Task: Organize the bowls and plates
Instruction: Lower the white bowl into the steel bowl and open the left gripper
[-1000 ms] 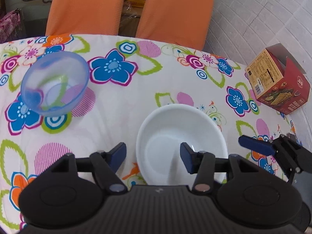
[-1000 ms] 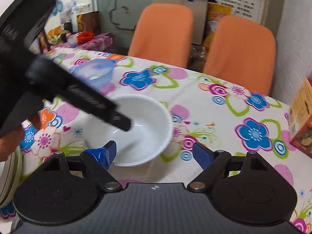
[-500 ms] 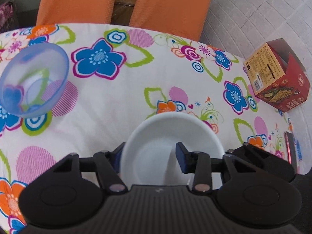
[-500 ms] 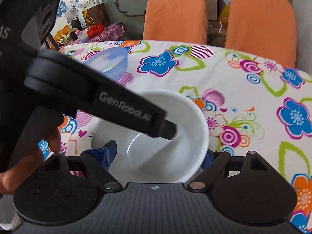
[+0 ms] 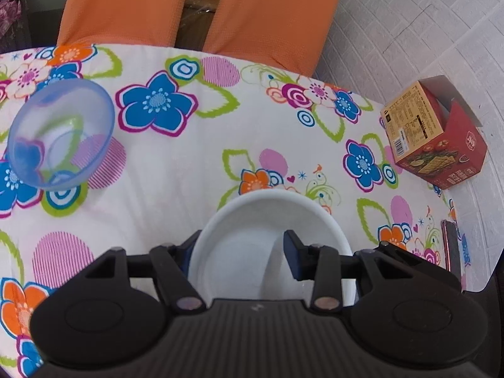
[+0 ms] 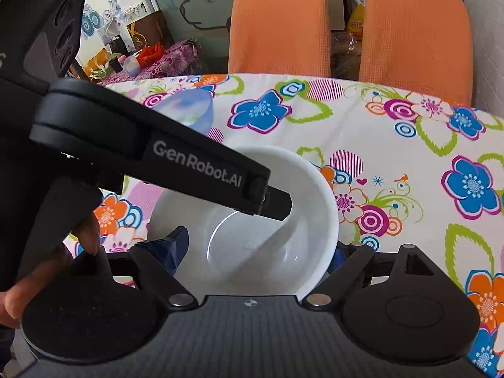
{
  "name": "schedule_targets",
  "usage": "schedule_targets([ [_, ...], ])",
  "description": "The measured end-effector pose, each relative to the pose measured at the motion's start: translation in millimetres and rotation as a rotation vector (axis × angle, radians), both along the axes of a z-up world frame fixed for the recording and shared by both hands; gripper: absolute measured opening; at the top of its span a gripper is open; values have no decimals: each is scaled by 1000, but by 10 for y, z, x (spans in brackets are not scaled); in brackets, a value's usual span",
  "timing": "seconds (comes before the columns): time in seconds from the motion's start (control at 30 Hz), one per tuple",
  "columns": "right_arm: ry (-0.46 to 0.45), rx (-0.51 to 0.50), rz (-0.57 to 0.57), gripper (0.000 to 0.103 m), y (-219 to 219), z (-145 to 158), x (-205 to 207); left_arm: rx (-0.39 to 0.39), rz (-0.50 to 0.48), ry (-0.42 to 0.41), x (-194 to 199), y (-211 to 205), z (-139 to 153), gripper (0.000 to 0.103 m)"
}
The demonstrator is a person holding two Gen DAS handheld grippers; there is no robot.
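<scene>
Flowery cloth covers the big table [image 5: 195, 170], with 2 orange chairs [image 6: 277, 22] behind it. My left gripper [image 5: 239, 249] has its 2 fingers wide apart, 1 outside the white bowl [image 5: 267, 217] and 1 inside. My right gripper [image 6: 258, 249] is spread wide at the bowl's sides, gripping nothing. I think the bowl is hard, smooth and could break, so I'd pinch its rim. Far off sits a light blue bowl [image 5: 60, 132].

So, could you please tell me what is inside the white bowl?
Only one finger of the left tool reaches inside the white bowl; the visible interior holds no food. The near part is covered.
</scene>
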State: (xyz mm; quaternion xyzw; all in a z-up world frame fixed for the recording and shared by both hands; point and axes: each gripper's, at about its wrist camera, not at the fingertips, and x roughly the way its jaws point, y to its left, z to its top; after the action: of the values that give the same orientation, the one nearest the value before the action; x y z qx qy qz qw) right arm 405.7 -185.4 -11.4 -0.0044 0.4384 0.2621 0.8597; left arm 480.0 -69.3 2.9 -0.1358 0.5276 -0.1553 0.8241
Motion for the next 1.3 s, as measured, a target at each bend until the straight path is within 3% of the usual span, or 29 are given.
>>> schedule_targets([
  [0.17,-33,-20,0,73,12,220,-318,-10,-3,-35,-325,1,223,40],
  [0.4,-77,-66,-30,73,-12,464,-1081,-39,-31,-78,-1090,-35,458,40],
  [0.67,-35,-93,-87,73,-77,294,-1777,-48,-93,-52,-1812,-148,265,40],
  [1.03,24,-83,-100,72,-170,7,-1833,-54,-119,-22,-1880,-228,-91,42],
  [1.2,-105,-146,-141,72,-260,149,-1957,-68,-121,-85,-1905,-179,42,58],
  [1.3,-142,-96,-183,72,-387,231,-2049,-80,-123,-127,-1944,-115,167,58],
])
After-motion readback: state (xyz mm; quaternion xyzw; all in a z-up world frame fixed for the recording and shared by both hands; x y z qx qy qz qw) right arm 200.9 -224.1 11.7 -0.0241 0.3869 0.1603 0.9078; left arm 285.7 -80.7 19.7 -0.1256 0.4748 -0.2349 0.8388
